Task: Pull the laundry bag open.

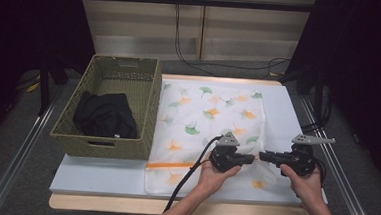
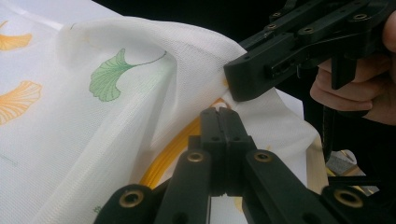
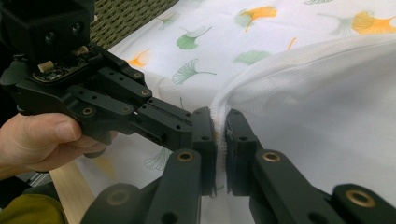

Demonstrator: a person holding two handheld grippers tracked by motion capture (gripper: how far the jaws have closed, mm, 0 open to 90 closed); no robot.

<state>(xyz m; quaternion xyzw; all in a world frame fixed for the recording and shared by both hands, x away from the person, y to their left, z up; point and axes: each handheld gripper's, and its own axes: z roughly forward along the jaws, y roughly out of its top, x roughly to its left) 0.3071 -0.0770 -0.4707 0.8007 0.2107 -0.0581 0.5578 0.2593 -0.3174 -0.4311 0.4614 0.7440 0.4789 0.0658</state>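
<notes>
- Gripping a raised fold of the white mesh cloth printed with green and orange ginkgo leaves (image 1: 212, 124), the left gripper (image 1: 252, 158) and the right gripper (image 1: 261, 155) meet tip to tip near the table's front right.
- In the left gripper view, the left gripper (image 2: 220, 112) has its black jaws pressed together on the cloth (image 2: 93, 116) beside an orange band (image 2: 173, 149); the right gripper (image 2: 233, 86) bites the same fold just above.
- In the right gripper view, the right gripper (image 3: 220, 122) clamps a bunched ridge of the cloth (image 3: 303, 93) between its jaws, a thin sliver of fabric showing in the gap.
- The cloth lies spread over the pale blue tabletop (image 1: 99, 174), its pinched part lifted off the surface.
- Farther left stands an olive woven rectangular basket (image 1: 148, 110), touching the cloth's left edge.
- Inside it lies a crumpled black garment (image 1: 105, 115).
</notes>
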